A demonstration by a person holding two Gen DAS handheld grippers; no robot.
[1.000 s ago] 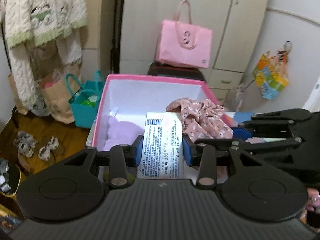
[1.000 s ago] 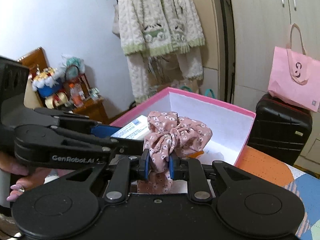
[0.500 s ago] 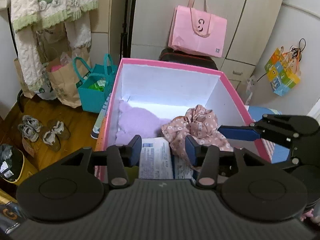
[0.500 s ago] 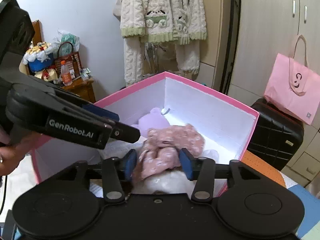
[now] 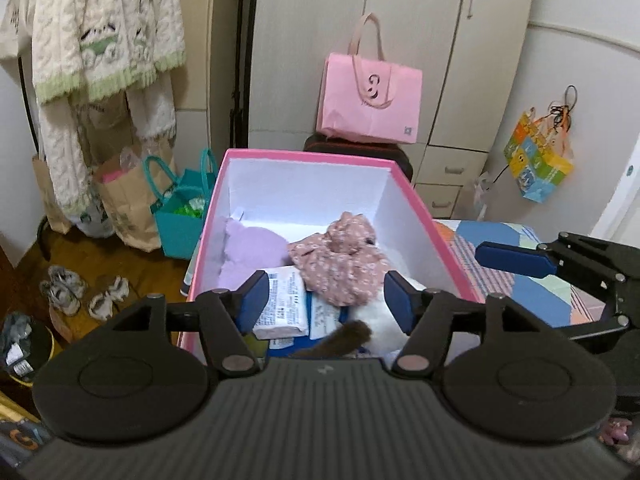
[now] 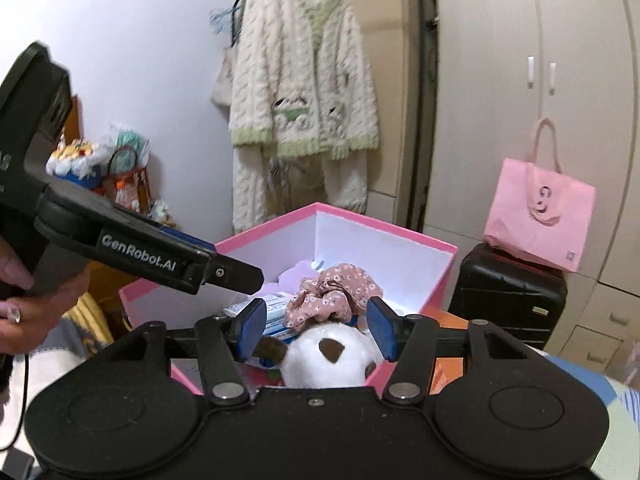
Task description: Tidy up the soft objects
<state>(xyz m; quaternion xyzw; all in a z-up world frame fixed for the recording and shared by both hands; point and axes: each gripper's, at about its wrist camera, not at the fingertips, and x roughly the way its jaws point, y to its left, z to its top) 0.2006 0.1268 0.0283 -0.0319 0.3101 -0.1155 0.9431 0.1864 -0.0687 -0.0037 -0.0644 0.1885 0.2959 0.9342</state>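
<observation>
With the floral scrunchie (image 5: 338, 266) lying in the pink box (image 5: 416, 196) atop packets and a white plush (image 6: 332, 356), both left gripper (image 5: 324, 300) and right gripper (image 6: 316, 326) gape empty, so each should lift straight clear without snagging fabric.

Both tools (image 5: 324, 298) (image 6: 316, 328) gape wide — empty.

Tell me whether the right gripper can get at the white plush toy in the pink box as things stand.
Probably yes. The right gripper is open and empty, right over the white plush toy in the pink box. Only the floral scrunchie rests on the toy's far side, leaving its near side free.
</observation>
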